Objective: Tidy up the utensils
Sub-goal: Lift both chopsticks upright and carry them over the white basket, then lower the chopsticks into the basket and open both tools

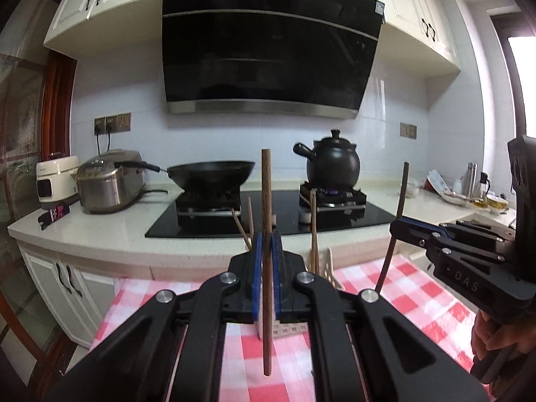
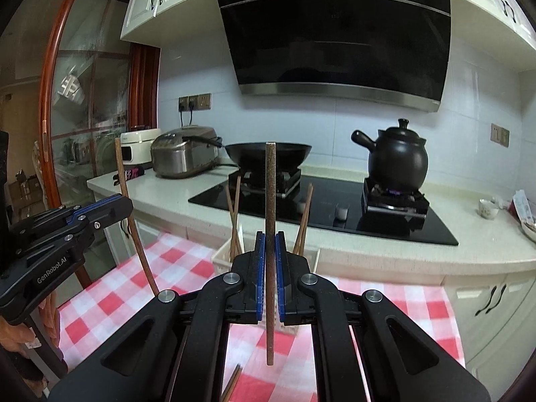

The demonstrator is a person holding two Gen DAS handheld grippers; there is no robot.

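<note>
My left gripper (image 1: pixel 267 258) is shut on a dark wooden chopstick (image 1: pixel 266 201), held upright above the red-checked tablecloth (image 1: pixel 418 288). My right gripper (image 2: pixel 270 261) is shut on another dark wooden chopstick (image 2: pixel 270 201), also upright. Each gripper shows in the other's view: the right one (image 1: pixel 398 226) with its chopstick (image 1: pixel 400 197) at the right, the left one (image 2: pixel 124 202) with its chopstick (image 2: pixel 125 184) at the left. A white slotted utensil holder (image 2: pixel 222 256) stands on the cloth just beyond both grippers, with several lighter chopsticks (image 2: pixel 303 224) leaning in it. Another chopstick (image 2: pixel 232 382) lies on the cloth below.
Beyond the table is a kitchen counter (image 1: pixel 100 234) with a black hob (image 1: pixel 335 217), a wok (image 1: pixel 211 174), a black clay pot (image 1: pixel 333 164) and a rice cooker (image 1: pixel 107 184). A range hood (image 1: pixel 268 40) hangs above. Dishes and bottles (image 1: pixel 469 187) crowd the counter's right end.
</note>
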